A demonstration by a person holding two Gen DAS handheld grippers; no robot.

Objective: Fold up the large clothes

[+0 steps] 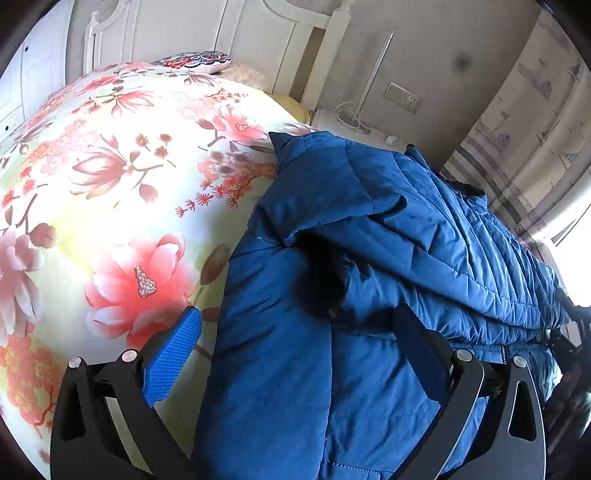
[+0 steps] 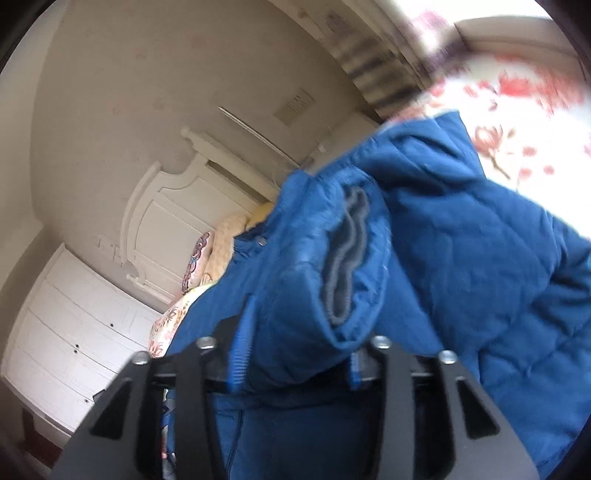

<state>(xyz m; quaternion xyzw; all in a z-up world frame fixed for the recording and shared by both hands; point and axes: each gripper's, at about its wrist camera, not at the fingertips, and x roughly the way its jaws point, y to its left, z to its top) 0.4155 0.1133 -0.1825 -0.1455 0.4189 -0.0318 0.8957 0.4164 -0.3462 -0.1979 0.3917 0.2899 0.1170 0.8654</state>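
Note:
A blue quilted jacket [image 1: 369, 258] lies bunched on the floral bedspread [image 1: 110, 166], partly folded over itself. My left gripper [image 1: 295, 328] is open just above the jacket's near part, one blue pad [image 1: 173, 354] over the bedspread, the other finger over the jacket. In the right wrist view my right gripper [image 2: 295, 354] is shut on the jacket's sleeve [image 2: 314, 277] near its grey knit cuff [image 2: 347, 258] and holds it lifted above the rest of the jacket [image 2: 480, 277]. The view is tilted and blurred.
Pillows [image 1: 207, 62] lie at the white headboard [image 1: 258, 33]. A white bedside table [image 1: 354, 125] with cables stands by the wall, below a socket [image 1: 402, 98]. A curtain [image 1: 517, 129] hangs at the right. A white dresser [image 2: 74, 332] stands beside the bed.

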